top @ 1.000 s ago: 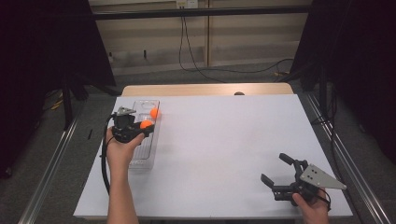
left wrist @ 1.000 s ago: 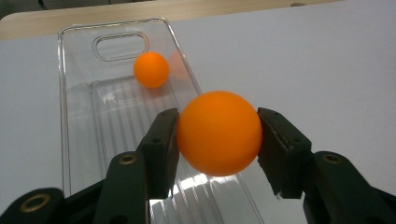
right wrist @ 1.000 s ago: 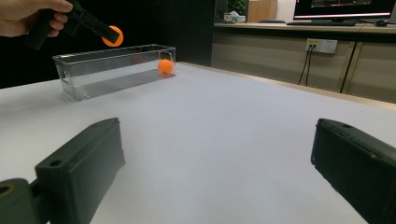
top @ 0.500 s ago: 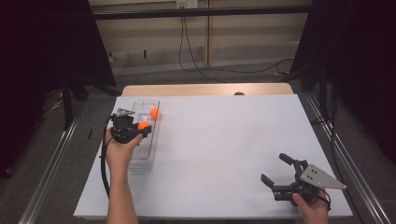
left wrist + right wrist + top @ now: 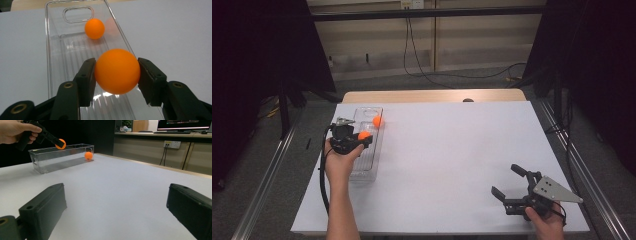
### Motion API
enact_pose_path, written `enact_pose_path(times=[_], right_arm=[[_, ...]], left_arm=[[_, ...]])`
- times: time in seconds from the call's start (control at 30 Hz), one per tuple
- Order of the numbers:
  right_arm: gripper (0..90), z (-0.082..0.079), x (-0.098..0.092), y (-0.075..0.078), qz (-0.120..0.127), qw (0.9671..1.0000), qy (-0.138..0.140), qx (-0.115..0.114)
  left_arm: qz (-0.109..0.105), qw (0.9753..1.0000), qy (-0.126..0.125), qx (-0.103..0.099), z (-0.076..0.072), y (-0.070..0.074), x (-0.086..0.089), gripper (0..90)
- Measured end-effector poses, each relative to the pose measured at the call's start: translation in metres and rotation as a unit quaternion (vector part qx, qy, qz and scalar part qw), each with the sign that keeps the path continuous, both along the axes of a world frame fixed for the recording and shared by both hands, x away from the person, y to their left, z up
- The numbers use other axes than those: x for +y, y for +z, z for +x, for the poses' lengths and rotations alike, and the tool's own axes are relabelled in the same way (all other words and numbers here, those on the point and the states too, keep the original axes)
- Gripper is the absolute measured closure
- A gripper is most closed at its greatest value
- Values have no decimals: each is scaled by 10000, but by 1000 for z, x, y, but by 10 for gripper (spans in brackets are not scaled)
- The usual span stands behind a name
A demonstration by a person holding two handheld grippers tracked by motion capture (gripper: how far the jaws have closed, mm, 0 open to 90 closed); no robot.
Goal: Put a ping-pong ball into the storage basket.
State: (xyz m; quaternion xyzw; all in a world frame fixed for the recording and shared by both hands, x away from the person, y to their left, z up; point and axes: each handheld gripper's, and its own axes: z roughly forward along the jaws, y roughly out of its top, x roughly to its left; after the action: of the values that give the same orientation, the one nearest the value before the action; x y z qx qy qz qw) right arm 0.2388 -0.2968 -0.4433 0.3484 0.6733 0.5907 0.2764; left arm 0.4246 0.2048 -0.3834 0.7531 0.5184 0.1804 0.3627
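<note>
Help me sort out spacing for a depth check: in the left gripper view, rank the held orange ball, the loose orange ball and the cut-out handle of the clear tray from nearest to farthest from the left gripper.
1. Held orange ball: clamped in the left gripper, above the tray.
2. Loose orange ball: lying farther along inside the clear tray.
3. Cut-out handle: in the tray's far end wall.
</note>
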Motion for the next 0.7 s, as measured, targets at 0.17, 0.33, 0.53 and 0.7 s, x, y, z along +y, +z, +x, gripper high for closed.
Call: enact_pose_path(times=[0.17,0.33,0.53,0.7], right_arm=[[22,0,0,0,1,10000,-3,0],[22,0,0,0,3,10000,-3,10],[22,0,0,0,1,10000,-2,9],[23,0,1,0,1,10000,1,12]], left_arm=[[6,10000,36,28,1,-2,1,508],[66,10000,60,44,1,-4,1,508],[86,9999,91,67,2,-5,0,507],[117,9998,86,99,2,-7,0,508]])
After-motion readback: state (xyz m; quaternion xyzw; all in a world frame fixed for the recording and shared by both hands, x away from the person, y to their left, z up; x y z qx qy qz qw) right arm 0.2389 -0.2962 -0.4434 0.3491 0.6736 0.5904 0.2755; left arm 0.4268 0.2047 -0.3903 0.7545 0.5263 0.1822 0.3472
